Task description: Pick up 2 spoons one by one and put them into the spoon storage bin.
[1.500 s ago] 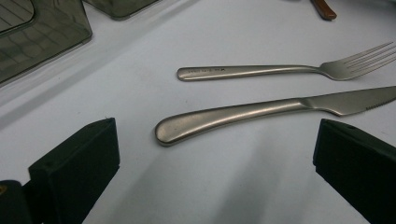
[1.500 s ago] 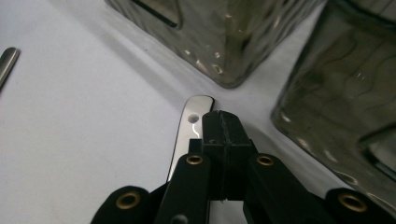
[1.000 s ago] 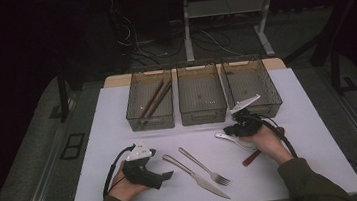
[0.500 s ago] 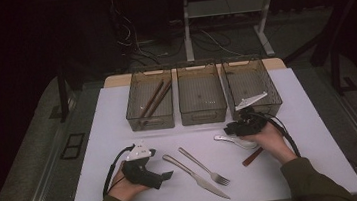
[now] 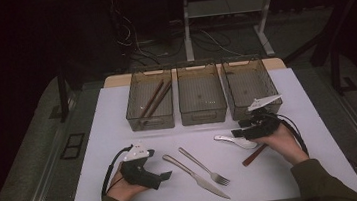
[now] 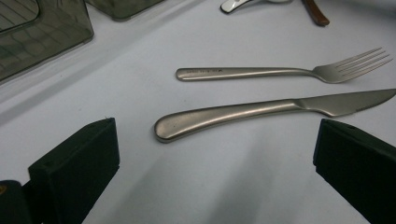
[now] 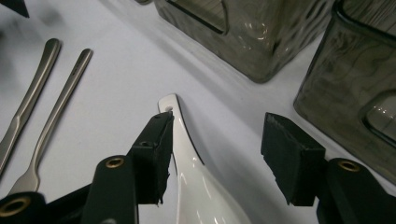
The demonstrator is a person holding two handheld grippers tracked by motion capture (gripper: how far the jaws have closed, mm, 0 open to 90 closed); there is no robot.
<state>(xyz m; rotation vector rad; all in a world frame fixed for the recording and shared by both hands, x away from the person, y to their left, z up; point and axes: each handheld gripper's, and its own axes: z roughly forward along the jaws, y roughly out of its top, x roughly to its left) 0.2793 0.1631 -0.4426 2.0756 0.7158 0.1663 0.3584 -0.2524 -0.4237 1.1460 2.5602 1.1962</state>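
The right tool (image 7: pixel 215 158), its jaws just opening, straddles the white spoon (image 7: pixel 196 186) lying on the worktop (image 5: pixel 295 178) without pressing it. The left tool (image 6: pixel 210 168) rests open before the knife (image 6: pixel 261 112).

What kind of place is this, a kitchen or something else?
Probably a recording workstation, not a kitchen: a white table in a dark room, three clear sorting bins in a row, and cables with desk legs behind.

The fork (image 6: pixel 280 72) handle bears a small stamped mark, too fine to read.
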